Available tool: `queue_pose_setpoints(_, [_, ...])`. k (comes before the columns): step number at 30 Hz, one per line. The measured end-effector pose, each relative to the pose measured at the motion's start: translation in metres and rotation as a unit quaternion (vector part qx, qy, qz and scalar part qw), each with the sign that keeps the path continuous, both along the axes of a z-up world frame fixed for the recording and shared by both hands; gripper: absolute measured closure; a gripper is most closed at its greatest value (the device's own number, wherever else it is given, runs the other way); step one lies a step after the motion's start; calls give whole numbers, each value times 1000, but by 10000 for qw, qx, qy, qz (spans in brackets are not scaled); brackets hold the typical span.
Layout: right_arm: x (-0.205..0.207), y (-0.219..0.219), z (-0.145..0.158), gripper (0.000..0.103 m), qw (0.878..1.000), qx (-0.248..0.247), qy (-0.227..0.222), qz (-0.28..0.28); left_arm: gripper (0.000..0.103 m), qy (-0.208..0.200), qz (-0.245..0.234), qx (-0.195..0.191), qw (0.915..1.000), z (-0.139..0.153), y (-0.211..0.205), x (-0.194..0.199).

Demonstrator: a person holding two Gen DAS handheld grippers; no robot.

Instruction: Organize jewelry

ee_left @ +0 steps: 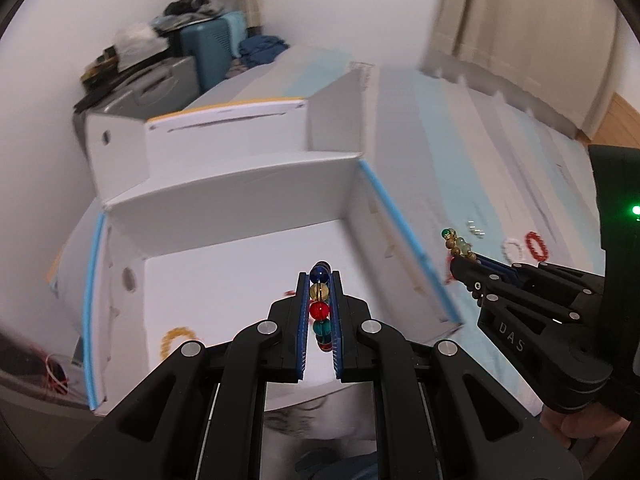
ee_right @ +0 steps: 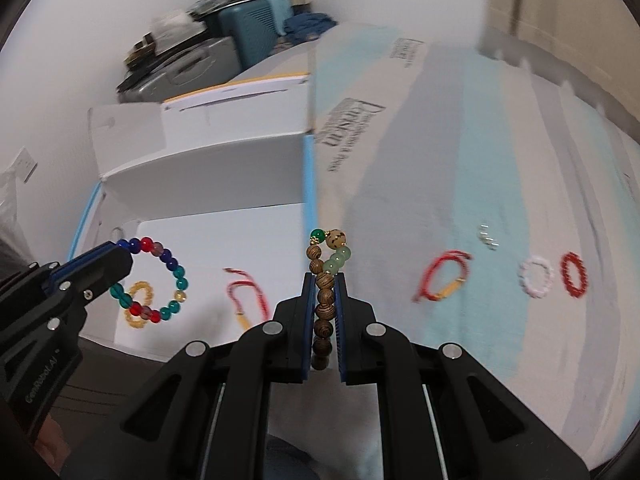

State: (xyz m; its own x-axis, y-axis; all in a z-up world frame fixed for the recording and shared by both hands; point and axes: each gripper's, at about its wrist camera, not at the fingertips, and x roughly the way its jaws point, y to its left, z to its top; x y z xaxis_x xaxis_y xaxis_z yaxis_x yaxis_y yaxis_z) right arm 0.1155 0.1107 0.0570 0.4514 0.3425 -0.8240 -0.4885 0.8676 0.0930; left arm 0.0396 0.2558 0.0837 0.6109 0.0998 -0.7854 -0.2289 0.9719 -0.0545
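Observation:
My left gripper (ee_left: pixel 319 280) is shut on a bracelet of blue, red, teal and amber glass beads (ee_left: pixel 320 310), held above the open white box (ee_left: pixel 248 196); it shows as a full ring in the right wrist view (ee_right: pixel 158 280). My right gripper (ee_right: pixel 325 278) is shut on a brown wooden bead bracelet with green beads (ee_right: pixel 325 304), near the box's blue-edged right wall (ee_right: pixel 308 184); it also shows in the left wrist view (ee_left: pixel 460 246). A yellow bead bracelet (ee_right: pixel 140 306) and a red cord bracelet (ee_right: pixel 246 296) lie inside the box.
On the striped light-blue cloth (ee_right: pixel 480 152) to the right lie a red cord bracelet (ee_right: pixel 442 276), small silver pieces (ee_right: pixel 488 238), a white bead ring (ee_right: pixel 536 276) and a red bead ring (ee_right: pixel 575 274). Suitcases and clutter (ee_right: pixel 224 44) stand behind against the wall.

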Motion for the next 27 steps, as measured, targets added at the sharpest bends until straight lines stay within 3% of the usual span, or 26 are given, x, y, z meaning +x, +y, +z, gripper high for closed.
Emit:
queue_pose_setpoints(10, [0, 64, -43, 95, 9978, -341, 395, 413, 95, 304, 470, -91, 9984, -31, 58, -17])
queue_pose_setpoints(20, [6, 90, -80, 95, 9942, -678, 733, 399, 95, 867, 686, -199, 9937, -83, 90, -14])
queue_pose_setpoints(27, [4, 96, -92, 95, 9930, -756, 808, 424, 95, 952, 753, -207, 9924, -95, 101, -15])
